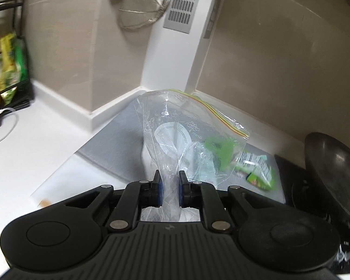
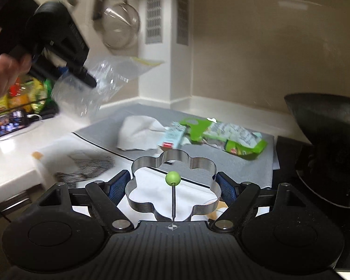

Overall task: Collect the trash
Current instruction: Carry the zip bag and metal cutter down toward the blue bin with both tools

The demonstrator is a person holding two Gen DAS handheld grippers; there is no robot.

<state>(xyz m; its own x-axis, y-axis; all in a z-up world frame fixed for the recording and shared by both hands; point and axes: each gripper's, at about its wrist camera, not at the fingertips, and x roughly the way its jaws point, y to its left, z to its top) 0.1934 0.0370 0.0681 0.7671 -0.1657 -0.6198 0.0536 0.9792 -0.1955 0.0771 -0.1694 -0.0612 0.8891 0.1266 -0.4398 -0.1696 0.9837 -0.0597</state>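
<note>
My left gripper [image 1: 169,190] is shut on a clear zip bag [image 1: 189,128] and holds it up above the counter; the bag also shows in the right wrist view [image 2: 109,74], hanging from the left gripper [image 2: 91,82] at the upper left. My right gripper [image 2: 172,187] is shut on a flower-shaped metal ring mould [image 2: 172,182] with a green-knobbed pin, held above the counter. On a grey mat [image 2: 252,165] lie a crumpled white tissue [image 2: 137,135], a pale blue wrapper [image 2: 172,136] and a green snack wrapper [image 2: 231,137]. The green wrapper shows through the bag [image 1: 256,170].
A dark pan [image 2: 326,116] stands at the right on a black stove. A wire strainer [image 1: 144,2] hangs on the tiled wall. A rack with snack packets [image 1: 9,65] stands at the far left. A printed paper sheet [image 2: 81,163] lies on the white counter.
</note>
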